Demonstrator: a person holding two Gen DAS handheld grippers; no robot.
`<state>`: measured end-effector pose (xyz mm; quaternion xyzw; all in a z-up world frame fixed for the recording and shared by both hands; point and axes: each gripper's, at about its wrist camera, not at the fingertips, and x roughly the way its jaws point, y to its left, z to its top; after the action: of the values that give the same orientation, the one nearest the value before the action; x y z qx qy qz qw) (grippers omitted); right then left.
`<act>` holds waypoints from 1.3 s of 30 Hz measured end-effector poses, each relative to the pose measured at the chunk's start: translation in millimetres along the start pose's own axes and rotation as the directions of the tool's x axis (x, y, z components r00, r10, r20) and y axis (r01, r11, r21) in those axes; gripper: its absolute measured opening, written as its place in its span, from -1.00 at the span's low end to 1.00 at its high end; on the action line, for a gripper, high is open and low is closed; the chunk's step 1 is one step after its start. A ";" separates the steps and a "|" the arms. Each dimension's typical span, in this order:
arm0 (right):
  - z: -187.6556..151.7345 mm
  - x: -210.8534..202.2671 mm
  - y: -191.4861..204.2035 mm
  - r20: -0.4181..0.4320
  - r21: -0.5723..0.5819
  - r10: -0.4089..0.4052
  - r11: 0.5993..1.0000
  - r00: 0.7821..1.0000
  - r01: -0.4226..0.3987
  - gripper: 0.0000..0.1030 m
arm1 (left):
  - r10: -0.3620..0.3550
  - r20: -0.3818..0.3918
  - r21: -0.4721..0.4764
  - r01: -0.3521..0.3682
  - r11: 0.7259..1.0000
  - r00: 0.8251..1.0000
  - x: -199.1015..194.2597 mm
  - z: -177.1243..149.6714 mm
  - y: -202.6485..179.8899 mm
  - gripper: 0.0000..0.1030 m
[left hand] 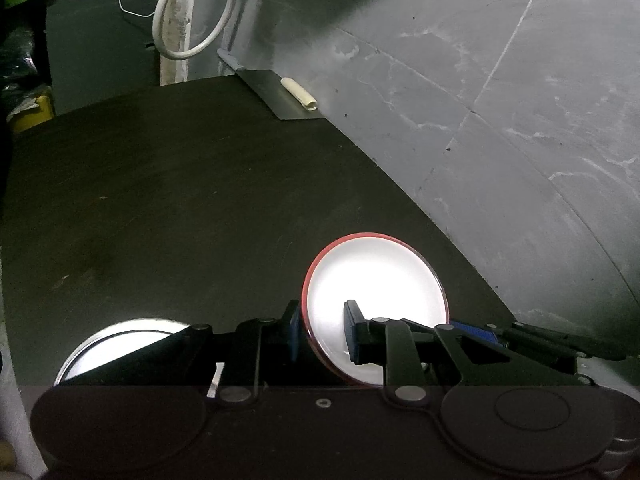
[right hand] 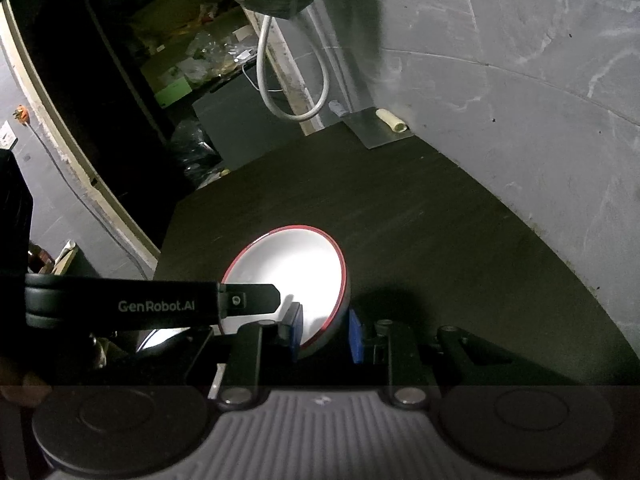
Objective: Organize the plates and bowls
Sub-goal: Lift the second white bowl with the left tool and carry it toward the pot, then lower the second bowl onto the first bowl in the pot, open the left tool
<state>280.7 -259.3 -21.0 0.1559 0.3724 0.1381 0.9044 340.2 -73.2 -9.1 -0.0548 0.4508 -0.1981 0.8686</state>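
We work over a dark, matte table point(left hand: 180, 200) that runs up to a grey marbled wall point(left hand: 500, 120), where a small grey metal sheet point(left hand: 286, 98) carries a pale rolled scrap point(left hand: 299, 94).

Two dishes are in hand. The left gripper point(left hand: 322, 330) pinches the rim of a white plate with a red edge point(left hand: 376, 280), tilted steeply and seemingly clear of the table; the right gripper point(right hand: 326, 332) pinches the rim of a white bowl with a red rim and grey outside point(right hand: 296, 272), also tipped on edge. In the left view a third pale round dish point(left hand: 116, 344) lies low on the left, half hidden behind the linkage — we cannot tell whether it is plate or bowl.

We judge this a carry toward a stack. To do it well we would keep both pinches firm, level each dish before lowering — a rim grip lets them swing — and set one down at a time, keeping the two grippers from colliding.
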 end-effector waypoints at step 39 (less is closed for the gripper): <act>-62.7 -61.8 73.8 -0.034 -0.064 0.034 0.997 0.999 -0.036 -0.47 | -0.007 0.018 -0.028 0.007 1.000 1.000 -88.4 -74.8 27.8 -0.54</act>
<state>183.7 -203.3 4.1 0.1306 0.3797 0.1684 0.9002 242.7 -6.8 6.6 -0.0703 0.4456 -0.1944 0.8710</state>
